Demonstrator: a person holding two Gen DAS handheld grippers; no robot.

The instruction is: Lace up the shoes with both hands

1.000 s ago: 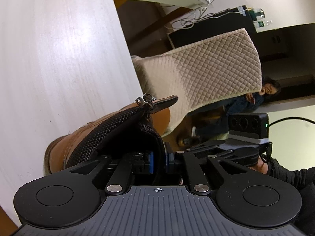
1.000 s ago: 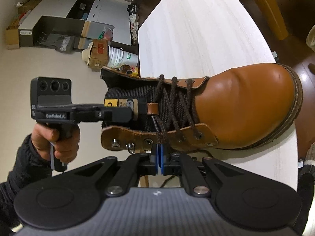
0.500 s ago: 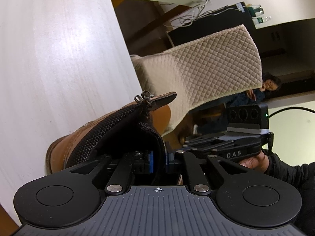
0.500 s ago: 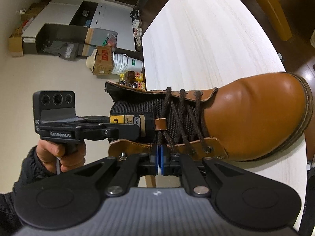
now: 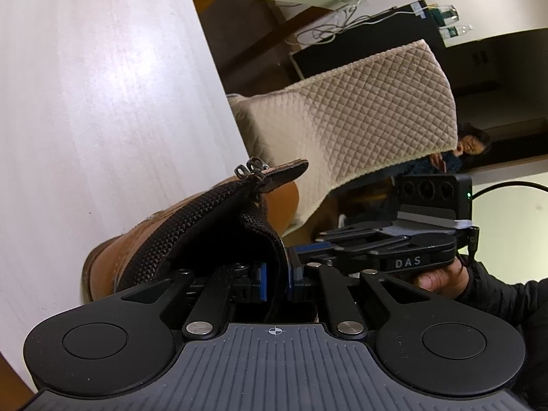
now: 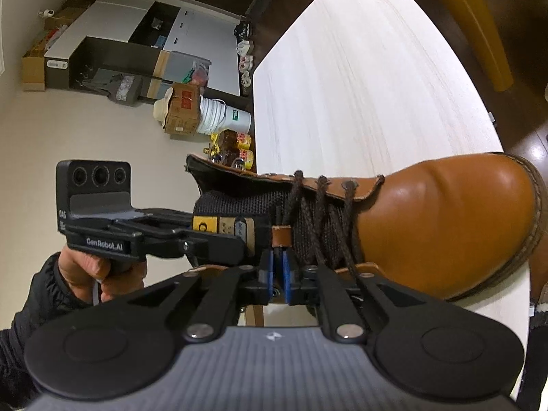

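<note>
Bright indoor light, table (image 5: pixel 102 102) glare, fisheye-warped edges.

Both handheld units are matte black with ribbed grey housings, silver pivot screws and blue pads (image 6: pixel 287 274); one reads "GenRobot.AI", the other "DAS". Black puffy sleeves (image 6: pixel 41 294).

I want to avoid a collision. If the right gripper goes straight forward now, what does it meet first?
Probably the boot's near eyelet flap, then the dark laces over the mesh tongue. The right gripper sits right at that edge; depth is unclear.
</note>
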